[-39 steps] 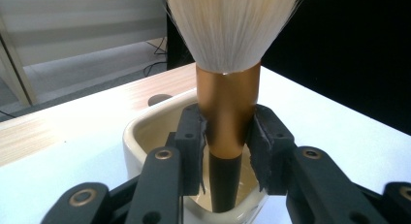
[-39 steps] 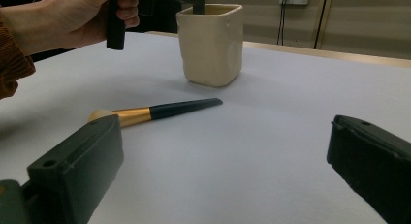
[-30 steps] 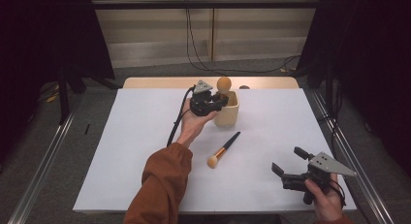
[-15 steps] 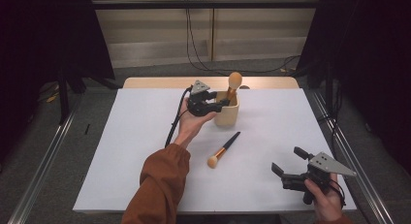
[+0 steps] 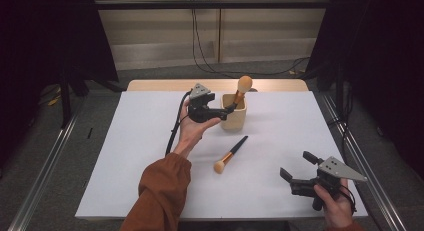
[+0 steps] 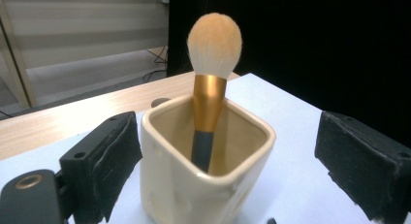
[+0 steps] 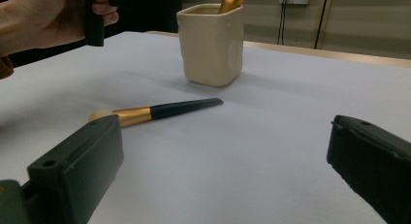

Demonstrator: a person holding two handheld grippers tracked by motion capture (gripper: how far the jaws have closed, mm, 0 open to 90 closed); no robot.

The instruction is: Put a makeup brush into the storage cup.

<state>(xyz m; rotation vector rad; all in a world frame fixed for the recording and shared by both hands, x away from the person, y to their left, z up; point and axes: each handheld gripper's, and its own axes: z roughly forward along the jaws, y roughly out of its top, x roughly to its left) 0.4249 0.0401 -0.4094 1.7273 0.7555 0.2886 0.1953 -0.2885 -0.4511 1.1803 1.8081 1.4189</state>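
Note:
A cream square cup (image 5: 234, 120) stands at the far middle of the white table (image 5: 125, 156). A makeup brush (image 5: 243, 86) with a gold ferrule stands in it, peach head up and leaning on the right rim (image 6: 213, 40). My left gripper (image 5: 229, 110) sits just left of the cup. Its jaws have just been opening and now stand open, pressing on nothing, with the cup (image 6: 203, 180) right ahead of them. A second brush (image 5: 231, 155) lies flat in front of the cup (image 7: 155, 111). My right gripper (image 5: 298, 166) rests open near the front right edge (image 7: 223, 175).
A wooden strip (image 5: 280, 85) runs along the table's far edge. Cables (image 5: 205, 46) hang down the wall behind. Metal rails (image 5: 45, 161) run along both sides on the floor.
The left jaws have let go of the brush, which now stands in the cup leaning right. The left gripper has drawn back a little to the left. The right gripper has not moved.

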